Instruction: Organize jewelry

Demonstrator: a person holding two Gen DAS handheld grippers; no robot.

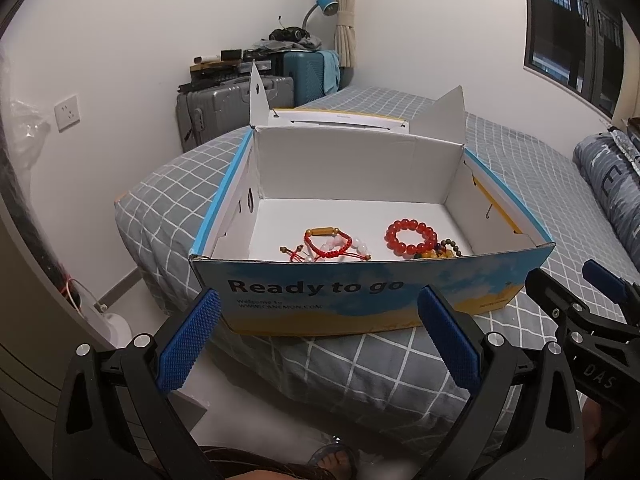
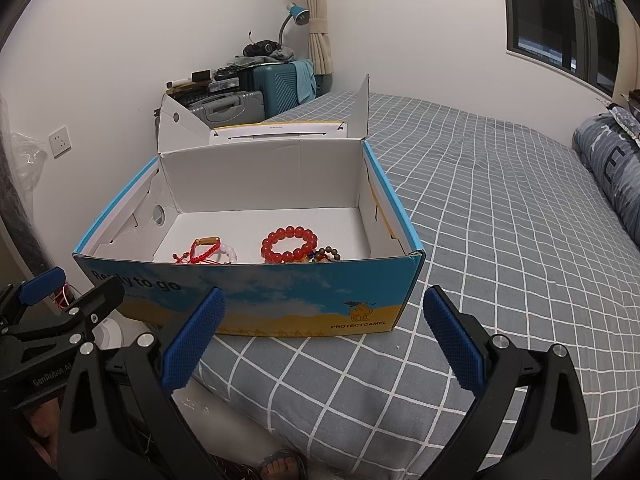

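An open cardboard box (image 1: 360,296) (image 2: 260,300) with a blue and yellow printed front stands on the bed corner. Inside lie a red bead bracelet (image 1: 412,237) (image 2: 289,244), a red cord bracelet with white beads (image 1: 328,245) (image 2: 206,251) and a dark and amber bead string (image 1: 448,252) (image 2: 326,257), partly hidden by the front wall. My left gripper (image 1: 316,340) is open and empty, in front of the box. My right gripper (image 2: 322,344) is open and empty, also in front of the box. Each gripper shows at the edge of the other's view.
The bed (image 2: 500,208) has a grey checked sheet with a folded grey quilt (image 2: 612,168) at the right. Suitcases (image 1: 236,100) piled with clutter stand against the far wall. A window (image 2: 560,20) is at the upper right. A sandalled foot (image 1: 334,462) is on the floor below.
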